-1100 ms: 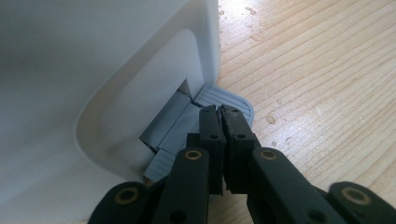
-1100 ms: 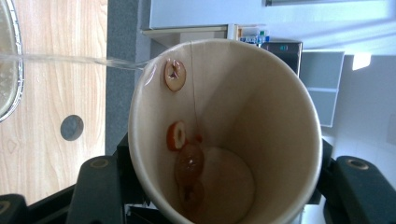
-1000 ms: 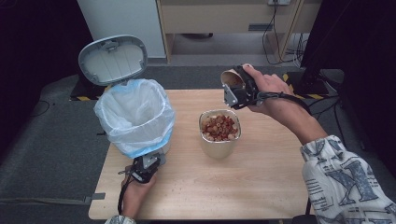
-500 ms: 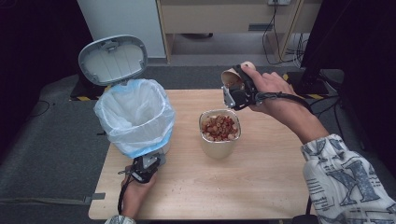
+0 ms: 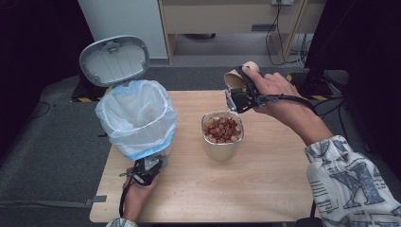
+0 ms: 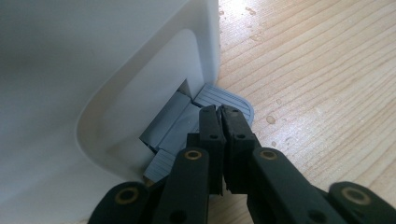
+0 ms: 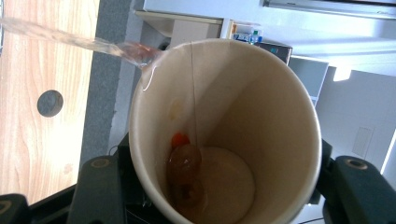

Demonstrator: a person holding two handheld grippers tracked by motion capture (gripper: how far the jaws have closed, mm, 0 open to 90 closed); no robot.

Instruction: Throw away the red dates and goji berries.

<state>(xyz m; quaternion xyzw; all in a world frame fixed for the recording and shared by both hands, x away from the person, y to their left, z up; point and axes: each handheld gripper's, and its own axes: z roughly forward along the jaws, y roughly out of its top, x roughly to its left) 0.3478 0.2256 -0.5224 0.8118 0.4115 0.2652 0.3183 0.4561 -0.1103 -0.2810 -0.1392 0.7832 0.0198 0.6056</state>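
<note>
The right hand-held gripper (image 5: 236, 97) is squeezing one tipped paper cup (image 5: 235, 78) at 12 o'clock from the tub (image 5: 222, 142). The left hand-held gripper (image 6: 219, 114), jaws pinched together and holding nothing, is pressing one ridged grey pedal (image 6: 229, 102).

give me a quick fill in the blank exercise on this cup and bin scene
1. The right gripper holds a tan paper cup tipped on its side, and a thin stream of ____ runs from its rim.
2. The left gripper, jaws shut, presses the grey ____ at the foot of the white pedal bin.
3. The bin's grey lid stands ____.
4. The beige container under the cup holds reddish-brown ____-shaped cereal pieces.

Missing words: liquid; pedal; open; ring
</note>
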